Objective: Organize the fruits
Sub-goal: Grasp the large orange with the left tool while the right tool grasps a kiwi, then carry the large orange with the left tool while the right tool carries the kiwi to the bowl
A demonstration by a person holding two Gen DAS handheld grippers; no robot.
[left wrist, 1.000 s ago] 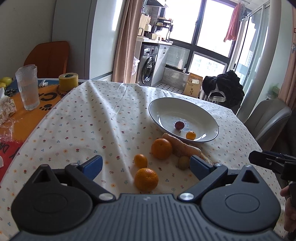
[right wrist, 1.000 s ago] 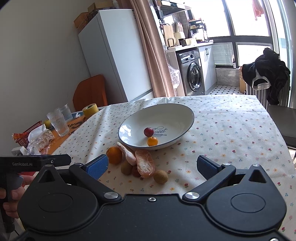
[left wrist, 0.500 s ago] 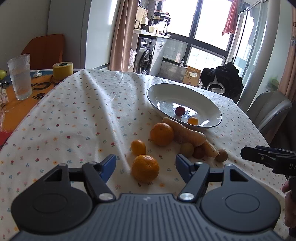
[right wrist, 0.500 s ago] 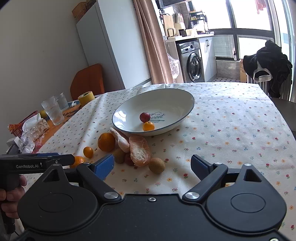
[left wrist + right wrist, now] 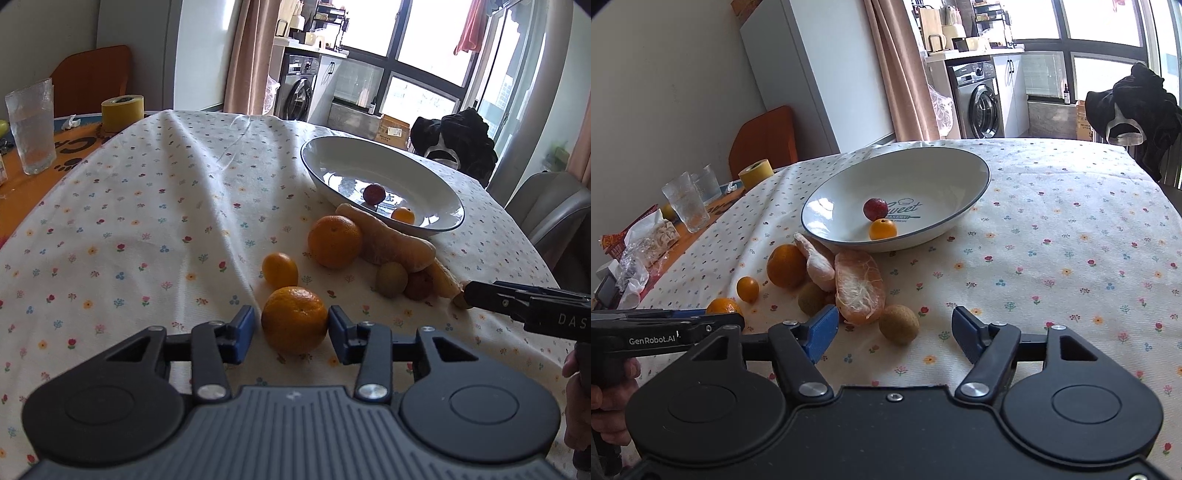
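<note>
Fruits are mostly loose on the surface (image 5: 155,206) right now, only a small red fruit (image 5: 875,209) and a tiny orange one (image 5: 882,229) sit in the white bowl (image 5: 975,173). Everything else is bunched just in front of the bowl: a big orange (image 5: 334,240), a kumquat-sized one (image 5: 280,269), peeled citrus segments (image 5: 858,286) and a few brownish round fruits (image 5: 898,324).

My left gripper (image 5: 291,328) is partly closed around the nearest mandarin (image 5: 294,319). The right blue pad looks like it's touching the skin, while the left one is a hair off, so I'd say it isn't gripped yet. My right gripper (image 5: 894,328) is wide open with nothing in it, one brown fruit sitting roughly between the jaws.

To do this bit well, I think I want to close evenly so the mandarin doesn't roll out forward, squeeze gently since it's soft, then lift straight up before swinging to the bowl. The kumquat sits just behind it, so I shouldn't push forward and knock it.
</note>
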